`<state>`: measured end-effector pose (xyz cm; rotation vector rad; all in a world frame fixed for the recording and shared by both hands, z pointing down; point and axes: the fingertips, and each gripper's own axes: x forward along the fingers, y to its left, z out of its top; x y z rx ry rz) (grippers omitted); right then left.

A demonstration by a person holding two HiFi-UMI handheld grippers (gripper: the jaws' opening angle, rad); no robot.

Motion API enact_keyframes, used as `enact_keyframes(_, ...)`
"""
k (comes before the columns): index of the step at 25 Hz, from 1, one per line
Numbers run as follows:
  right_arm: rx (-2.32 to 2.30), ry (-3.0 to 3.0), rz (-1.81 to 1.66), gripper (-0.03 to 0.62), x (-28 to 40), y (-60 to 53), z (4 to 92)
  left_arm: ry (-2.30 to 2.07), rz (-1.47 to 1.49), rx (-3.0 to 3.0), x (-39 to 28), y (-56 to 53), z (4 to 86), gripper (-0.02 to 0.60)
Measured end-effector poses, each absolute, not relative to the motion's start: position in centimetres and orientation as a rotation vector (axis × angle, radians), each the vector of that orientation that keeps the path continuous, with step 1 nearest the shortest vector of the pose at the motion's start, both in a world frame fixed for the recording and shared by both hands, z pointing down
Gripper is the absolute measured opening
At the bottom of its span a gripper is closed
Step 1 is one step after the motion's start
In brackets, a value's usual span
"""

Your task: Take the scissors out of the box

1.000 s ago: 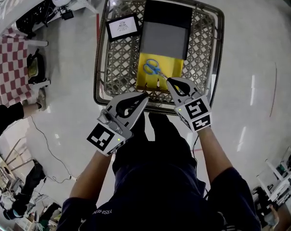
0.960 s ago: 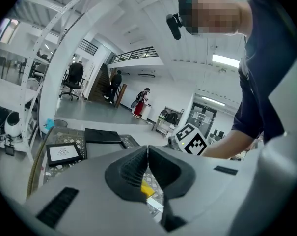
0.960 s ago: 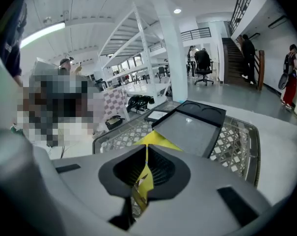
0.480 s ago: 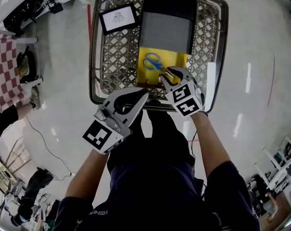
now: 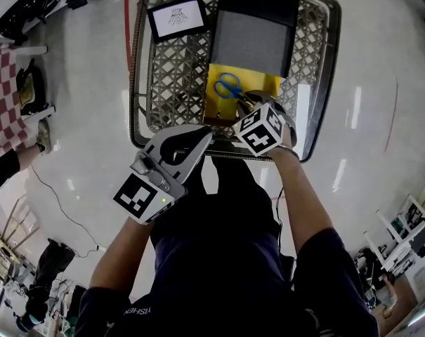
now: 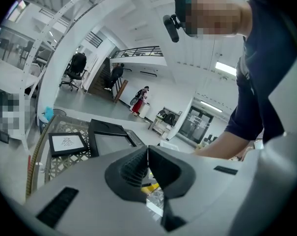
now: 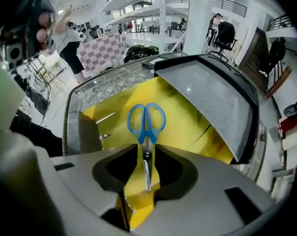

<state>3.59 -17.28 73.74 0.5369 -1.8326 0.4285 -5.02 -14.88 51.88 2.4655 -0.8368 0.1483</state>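
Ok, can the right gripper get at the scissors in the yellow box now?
Probably yes: the box lies open, nothing covers the scissors, and the right gripper, jaws just closing slightly, straddles the blades without gripping.

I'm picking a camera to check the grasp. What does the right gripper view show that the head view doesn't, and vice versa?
Right gripper view only: the blades of the scissors lie between the right gripper's open jaws, which have just been closing but don't press them yet. Head view only: the shut left gripper and a framed picture. Both: the blue-handled scissors in the yellow box, its grey lid, the wire basket.
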Motion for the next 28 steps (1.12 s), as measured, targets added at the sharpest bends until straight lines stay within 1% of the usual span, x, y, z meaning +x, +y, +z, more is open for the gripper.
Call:
enact_keyframes(10, 0.508, -1.779, 0.442, 0.114, 3.9, -17.1, 74.7, -0.836, 0.142, 2.451, -6.7, -14.9, 52.0, 0.026)
enact_keyframes(13, 0.492, -1.776, 0.435, 0.083, 3.8, -16.9, 74.8, -0.839, 0.125, 2.453, -6.8, -15.1, 51.7, 0.026)
enact_keyframes(22, 0.494, -1.798, 0.438, 0.074, 3.7, -16.8, 74.9, -0.834, 0.140, 2.450, -7.2, -14.3, 52.1, 0.026)
enact_keyframes(28, 0.552, -1.880, 0.488, 0.074, 3.4, -16.6, 73.0, -0.834, 0.145, 2.462, -7.1, -14.2, 51.5, 0.026)
